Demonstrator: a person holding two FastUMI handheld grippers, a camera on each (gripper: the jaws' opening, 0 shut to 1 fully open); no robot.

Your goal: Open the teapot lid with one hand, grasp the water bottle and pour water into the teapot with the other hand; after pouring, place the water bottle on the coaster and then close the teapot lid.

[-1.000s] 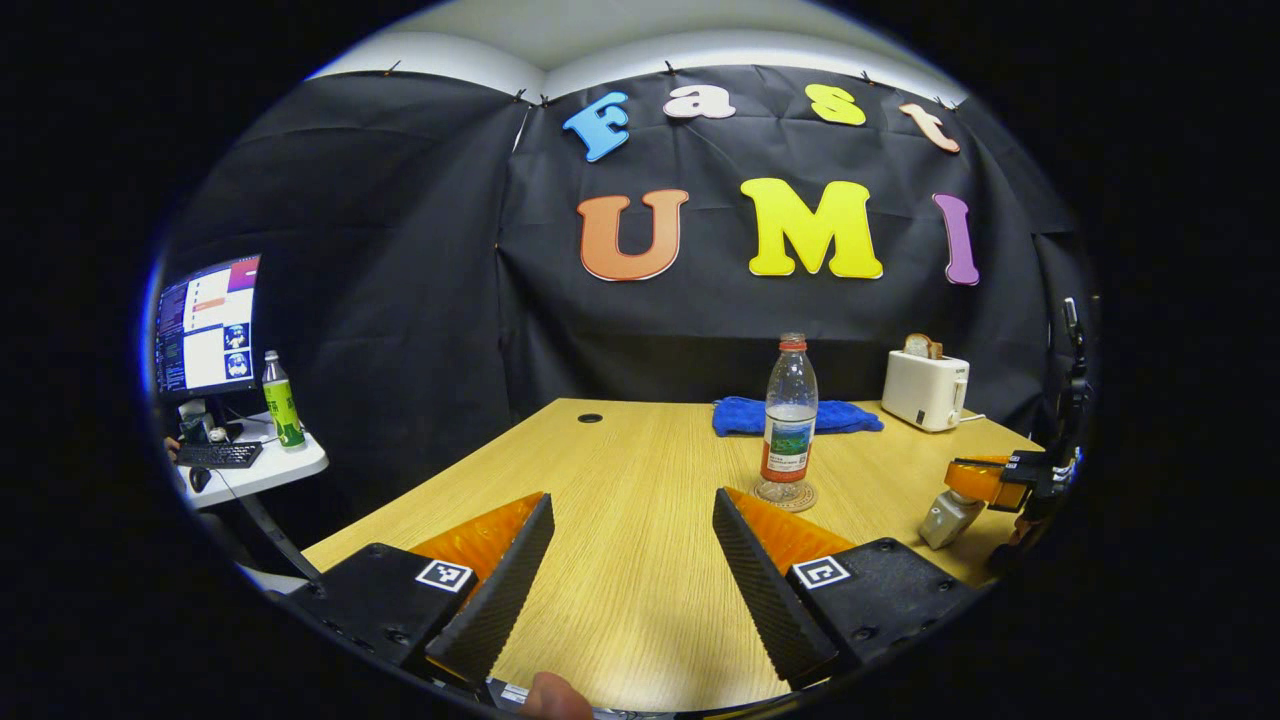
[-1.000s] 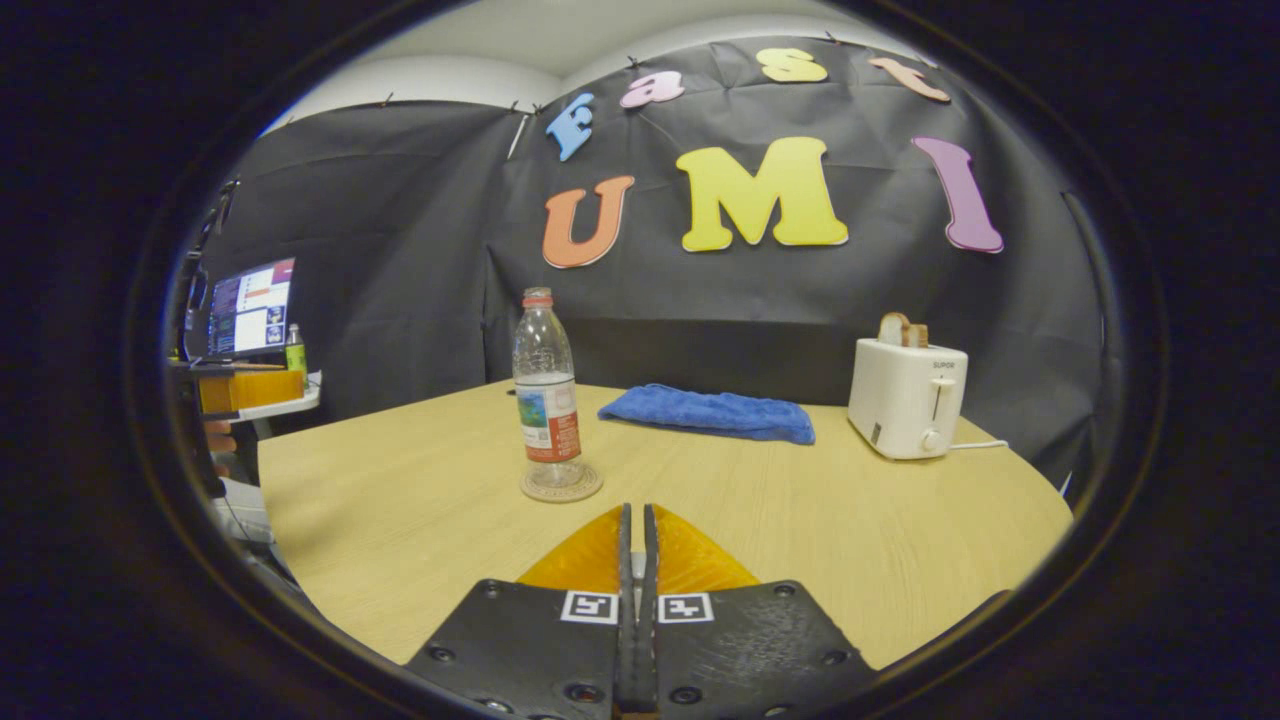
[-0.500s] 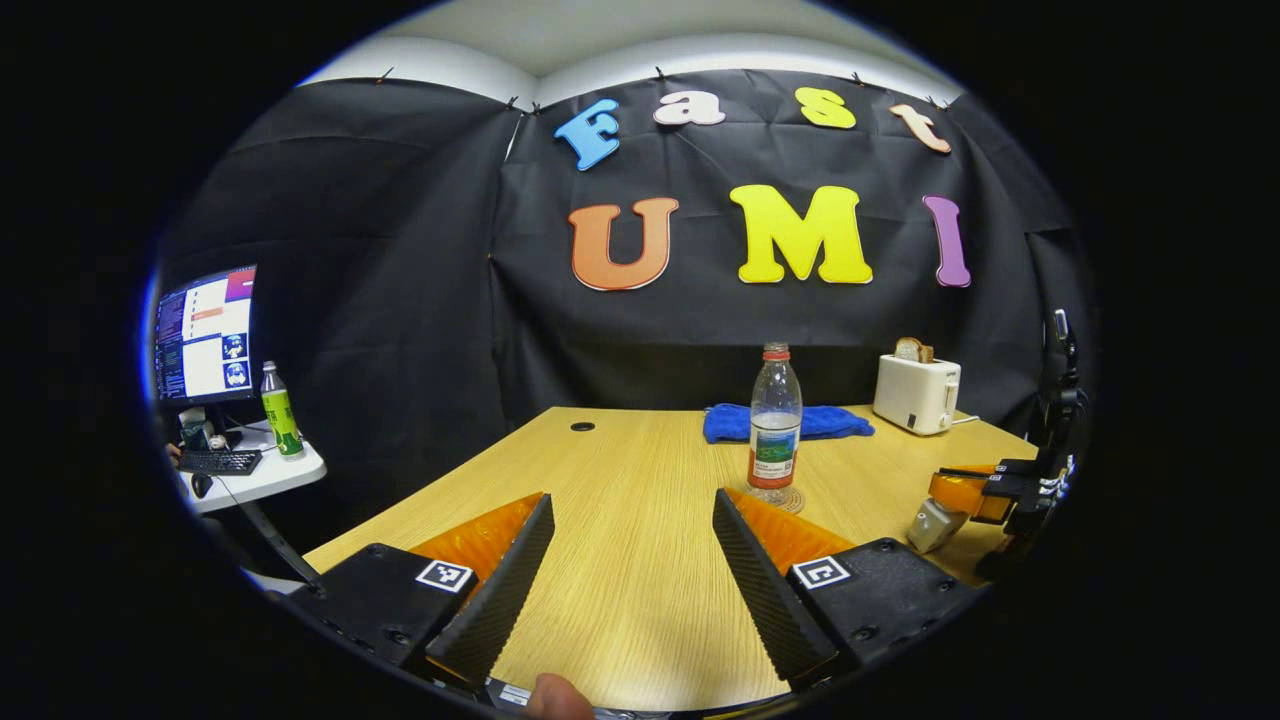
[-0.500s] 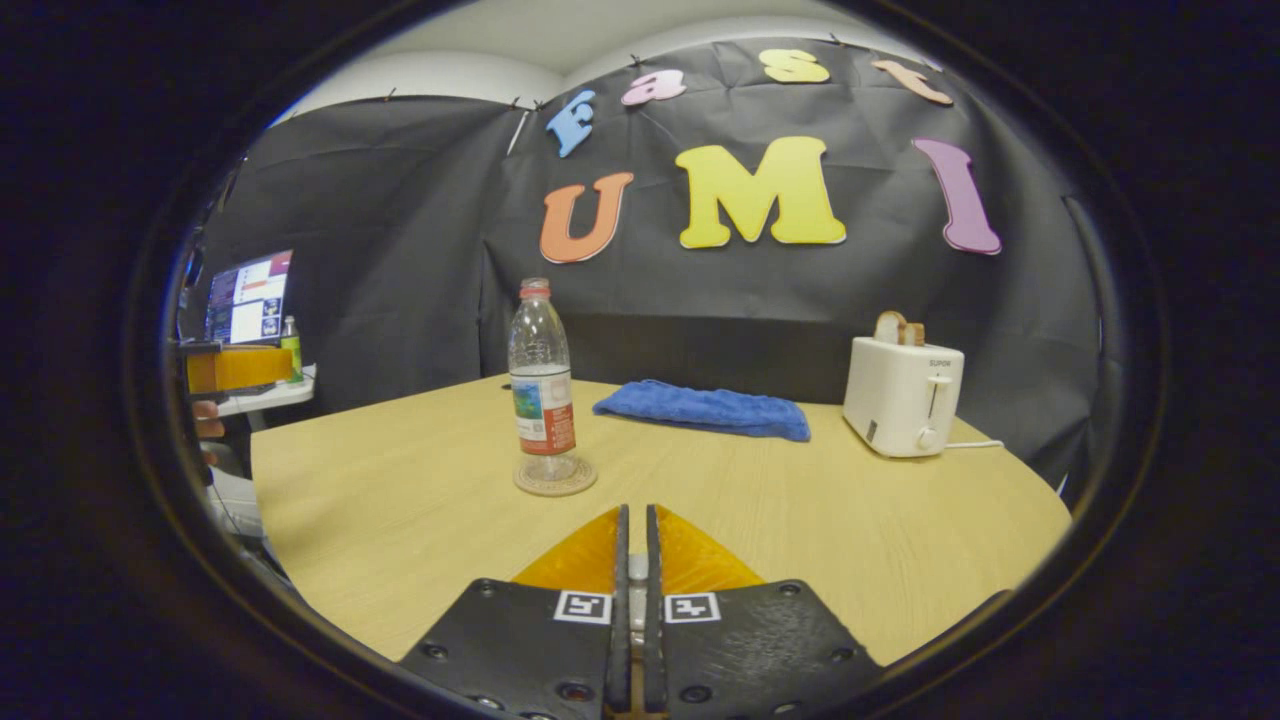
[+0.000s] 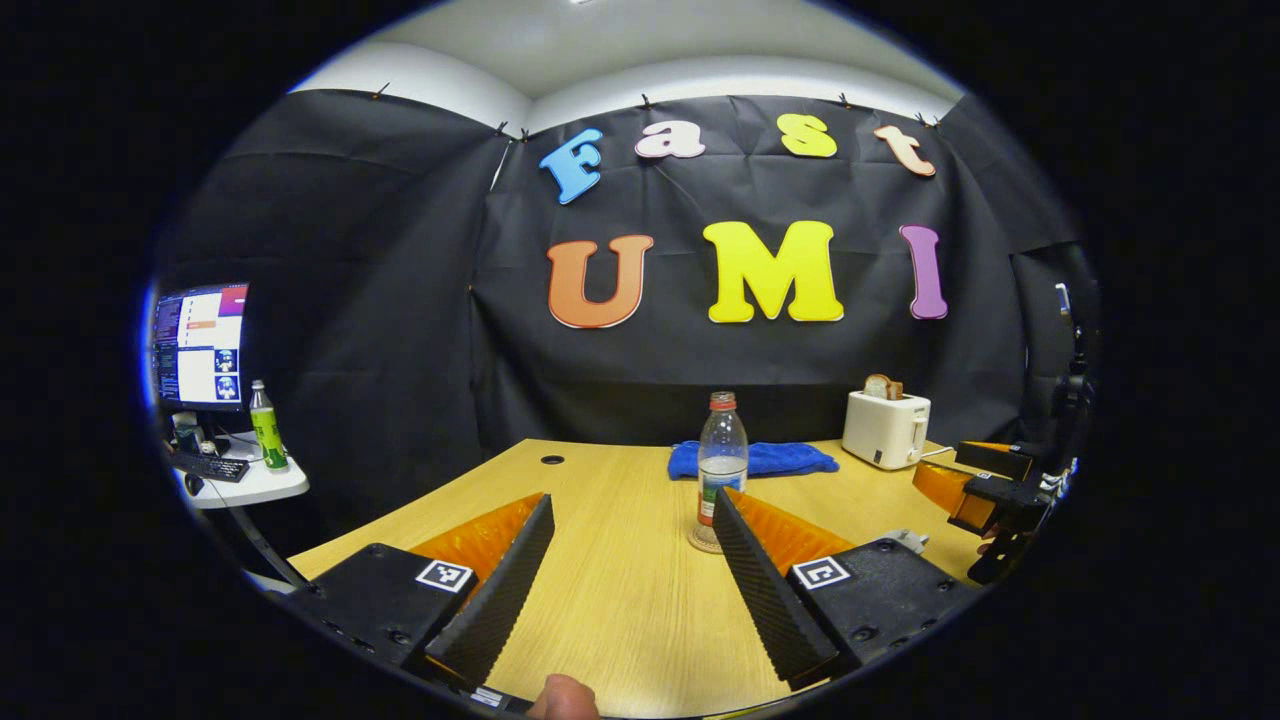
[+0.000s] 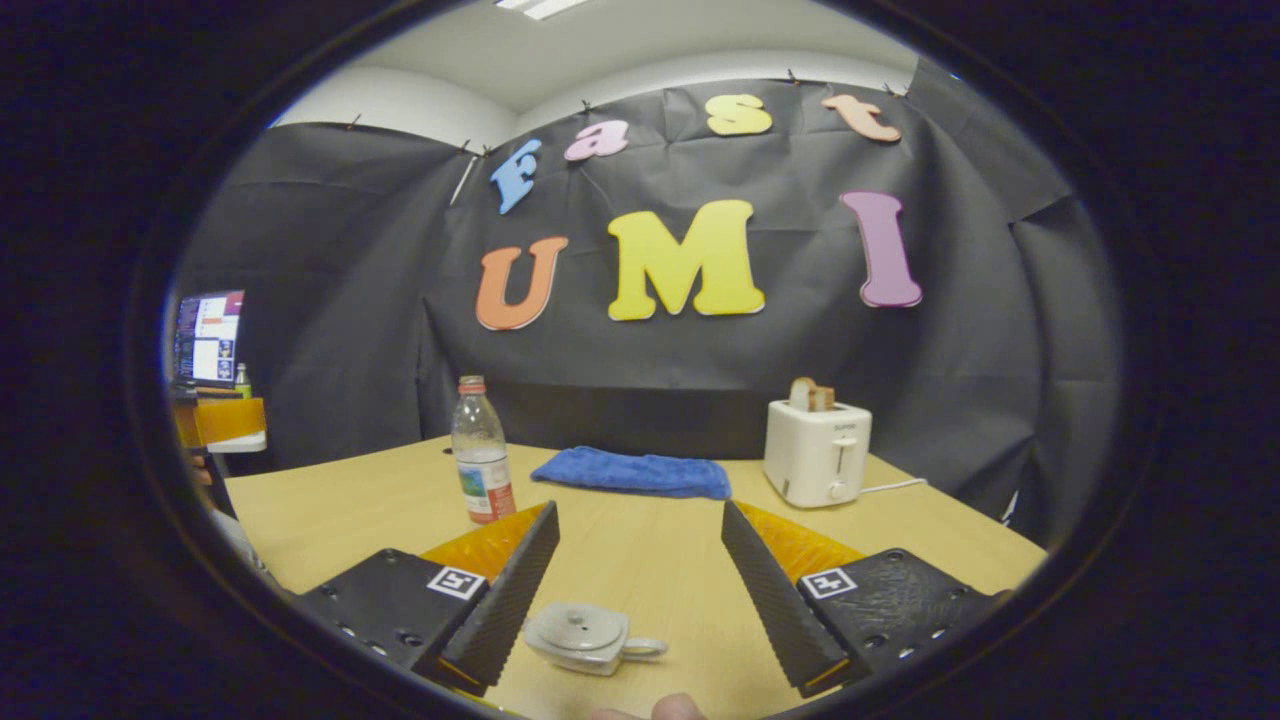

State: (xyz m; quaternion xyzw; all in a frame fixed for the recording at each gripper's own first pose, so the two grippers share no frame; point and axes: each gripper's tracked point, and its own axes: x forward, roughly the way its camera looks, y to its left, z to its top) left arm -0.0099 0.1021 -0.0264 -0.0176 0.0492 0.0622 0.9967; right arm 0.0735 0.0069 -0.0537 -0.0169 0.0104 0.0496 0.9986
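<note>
Standing on a coaster [image 5: 705,543] mid-table, the bottle [image 5: 721,455] is being framed beyond the left gripper [image 5: 632,555], whose fingers are being held wide apart on nothing. In the right gripper view, the teapot [image 6: 585,637], lid on, is being straddled low between the right gripper's [image 6: 640,565] wide-open, empty fingers, untouched.

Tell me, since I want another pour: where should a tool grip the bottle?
Grip the bottle across its straight labelled middle, coming in level from the front. It stands upright on the table, and the narrow capped neck gives less to hold.
</note>
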